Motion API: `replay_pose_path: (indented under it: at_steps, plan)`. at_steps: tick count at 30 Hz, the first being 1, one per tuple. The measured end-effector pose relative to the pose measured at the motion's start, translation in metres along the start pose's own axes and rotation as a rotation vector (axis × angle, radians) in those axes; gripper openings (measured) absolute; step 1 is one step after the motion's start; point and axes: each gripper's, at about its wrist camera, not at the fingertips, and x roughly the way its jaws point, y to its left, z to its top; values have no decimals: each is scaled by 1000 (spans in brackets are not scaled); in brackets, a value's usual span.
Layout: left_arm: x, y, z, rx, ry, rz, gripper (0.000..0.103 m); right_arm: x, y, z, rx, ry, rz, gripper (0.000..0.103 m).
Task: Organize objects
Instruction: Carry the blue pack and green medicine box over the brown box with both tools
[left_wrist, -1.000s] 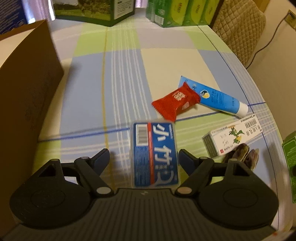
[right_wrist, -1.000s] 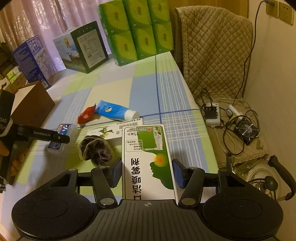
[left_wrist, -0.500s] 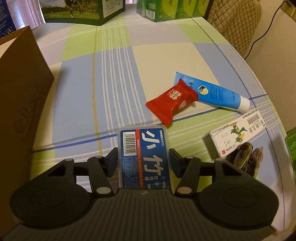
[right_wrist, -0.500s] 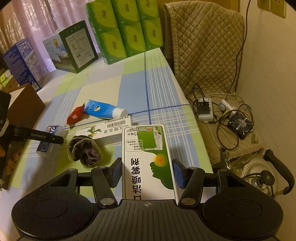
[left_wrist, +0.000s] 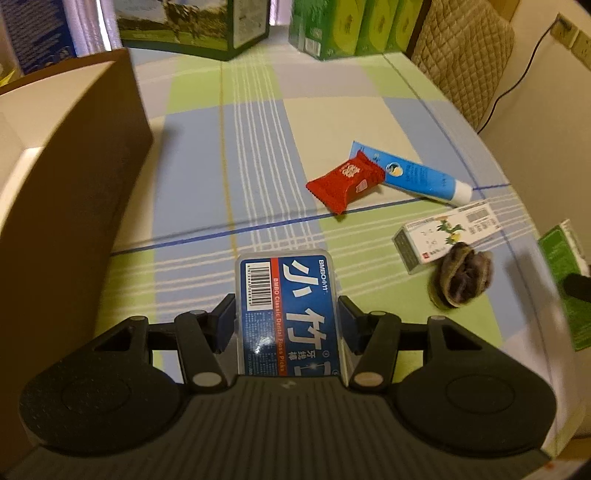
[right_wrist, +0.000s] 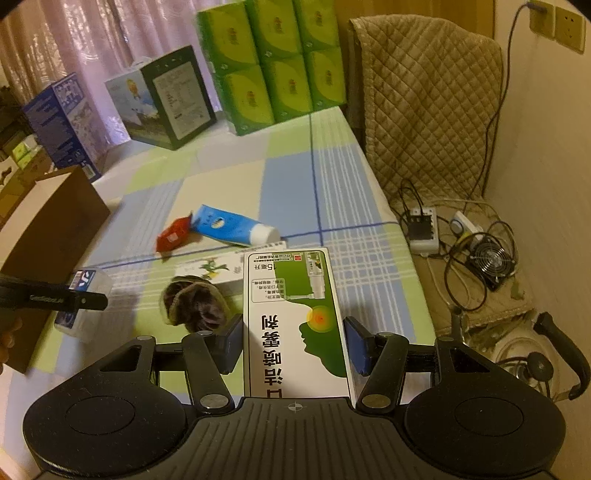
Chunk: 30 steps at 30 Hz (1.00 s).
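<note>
Both hand-held grippers are clamped: left (left_wrist: 287, 325) on floss box (left_wrist: 287, 314), right (right_wrist: 293, 345) on green carton (right_wrist: 295, 317), near table edge (right_wrist: 402, 236).

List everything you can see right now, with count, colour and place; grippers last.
floss pick box: 1, blue and clear, in the left gripper
medicine box: 1, green and white, in the right gripper
toothpaste tube: 1, blue, on the table, its flat end under the snack packet
snack packet: 1, red, left of the tube
slim carton: 1, white, near the tube
hair scrunchie: 1, dark, touching the slim carton
cardboard box: 1, brown, table's left side
tissue packs: several, green, stacked at the far edge
tablecloth: 1, checked blue, green, cream
left gripper: shut on the floss pick box
right gripper: shut on the medicine box
</note>
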Motion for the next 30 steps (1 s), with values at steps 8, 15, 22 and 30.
replay_pose_path:
  at_steps: [8, 15, 22, 30]
  plan:
    - [-57, 10, -11, -43, -80, -22, 53, -13, 22, 3, -35, -25, 59, 53]
    - [-104, 28, -28, -97, -147, -21, 53, -25, 56, 4, -81, -48, 146, 53]
    - [-144, 53, -49, -139, -190, 8, 53, -33, 103, 0, -131, -46, 265, 53]
    - [-174, 86, -71, -190, -225, 37, 53, -30, 163, -6, -203, -20, 364, 53]
